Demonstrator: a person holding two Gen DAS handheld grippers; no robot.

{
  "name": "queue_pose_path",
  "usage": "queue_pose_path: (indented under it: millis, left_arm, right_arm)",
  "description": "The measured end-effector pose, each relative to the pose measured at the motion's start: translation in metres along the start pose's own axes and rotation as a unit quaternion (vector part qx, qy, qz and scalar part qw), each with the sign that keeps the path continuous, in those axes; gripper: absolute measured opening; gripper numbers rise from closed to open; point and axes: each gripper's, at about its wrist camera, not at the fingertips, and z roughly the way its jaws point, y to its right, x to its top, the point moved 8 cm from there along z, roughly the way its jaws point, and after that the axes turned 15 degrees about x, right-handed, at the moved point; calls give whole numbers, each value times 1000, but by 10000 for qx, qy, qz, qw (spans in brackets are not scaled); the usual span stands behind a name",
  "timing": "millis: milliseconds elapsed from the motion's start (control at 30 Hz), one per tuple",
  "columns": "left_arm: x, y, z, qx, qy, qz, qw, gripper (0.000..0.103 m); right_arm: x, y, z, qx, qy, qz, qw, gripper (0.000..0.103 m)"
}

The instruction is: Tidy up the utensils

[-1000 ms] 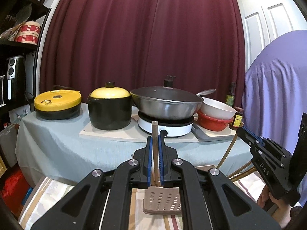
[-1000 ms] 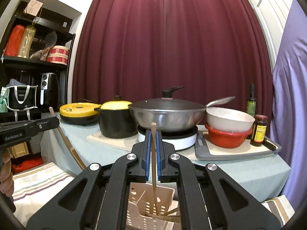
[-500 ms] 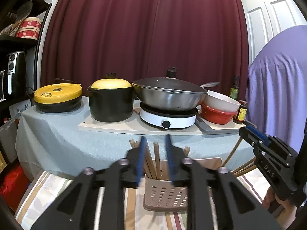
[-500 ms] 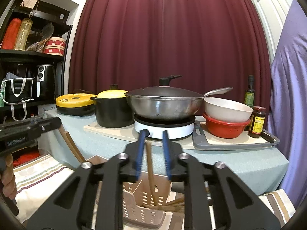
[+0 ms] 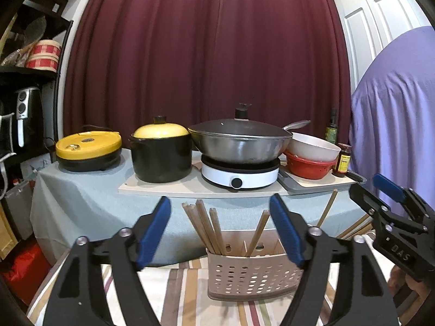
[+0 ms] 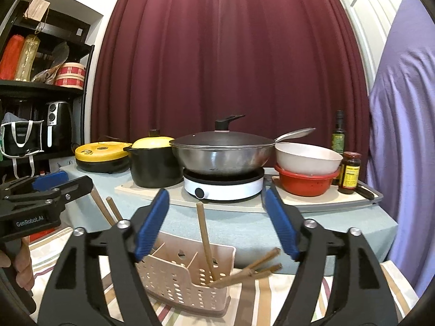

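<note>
A beige perforated utensil holder [image 5: 255, 277] stands on a striped cloth [image 5: 176, 288] below both grippers; it also shows in the right wrist view [image 6: 187, 279]. Several wooden chopsticks [image 5: 206, 225] stand in it, and more lean in its right end [image 6: 206, 241]. My left gripper [image 5: 220, 231] is open and empty above the holder. My right gripper [image 6: 214, 222] is open and empty above the holder too. Each gripper shows at the edge of the other's view, the right one [image 5: 391, 212] and the left one [image 6: 46, 190].
Behind, a cloth-covered table [image 5: 81, 198] carries a yellow electric pan [image 5: 87, 149], a black pot with yellow lid [image 5: 160, 152], a lidded wok [image 5: 239, 141] on an induction plate, stacked bowls [image 5: 312, 157] and bottles [image 6: 350, 171]. Shelves stand left; a purple cover [image 6: 402, 135] right.
Both grippers opened and let go of a chopstick each; the chopsticks dropped into the holder. Both grippers rose and drew back from it.
</note>
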Motion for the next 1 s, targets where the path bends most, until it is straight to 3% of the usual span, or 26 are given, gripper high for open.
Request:
queue_pose_path:
  millis: [267, 600, 1000]
  left_arm:
    - [-10, -13, -24, 258, -38, 32, 9997, 81]
    - [-55, -36, -71, 513, -270, 122, 9982, 83]
    - [-105, -56, -129, 567, -494, -18, 9972, 84]
  right_arm:
    - [-9, -11, -33, -103, -167, 35, 9998, 84]
    - [-46, -37, -95, -232, -353, 81, 9991, 84]
    - [-87, -76, -168, -202, -492, -120, 9985, 84]
